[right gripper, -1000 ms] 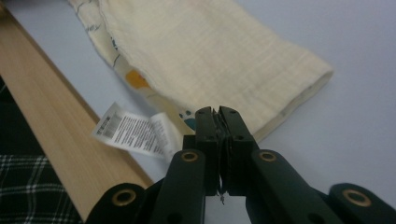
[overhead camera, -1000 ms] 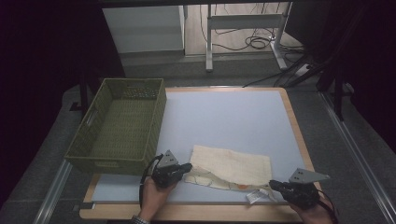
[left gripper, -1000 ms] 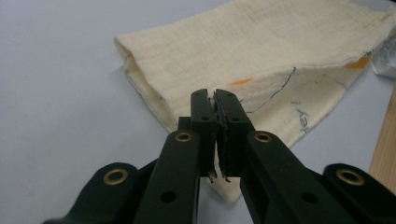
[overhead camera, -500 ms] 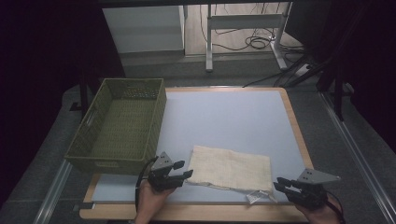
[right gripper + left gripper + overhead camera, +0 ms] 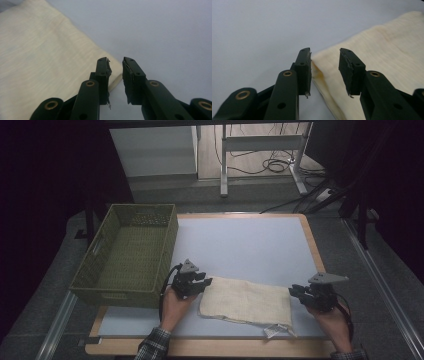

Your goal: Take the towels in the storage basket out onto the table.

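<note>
Cream cloth; small white tag, writing unreadable

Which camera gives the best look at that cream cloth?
The high view: the whole folded cloth lies flat on the table. The left gripper view shows one corner and a folded edge up close; the right gripper view shows another corner.

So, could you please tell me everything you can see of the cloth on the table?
The cloth is cream, with a fine woven look, folded into a flat oblong of several layers. It lies on the pale blue table near the front edge, slightly askew. A small white tag sticks out at its near right corner. The left tongs and right tongs stand open at its two far corners, not pressing it.
</note>
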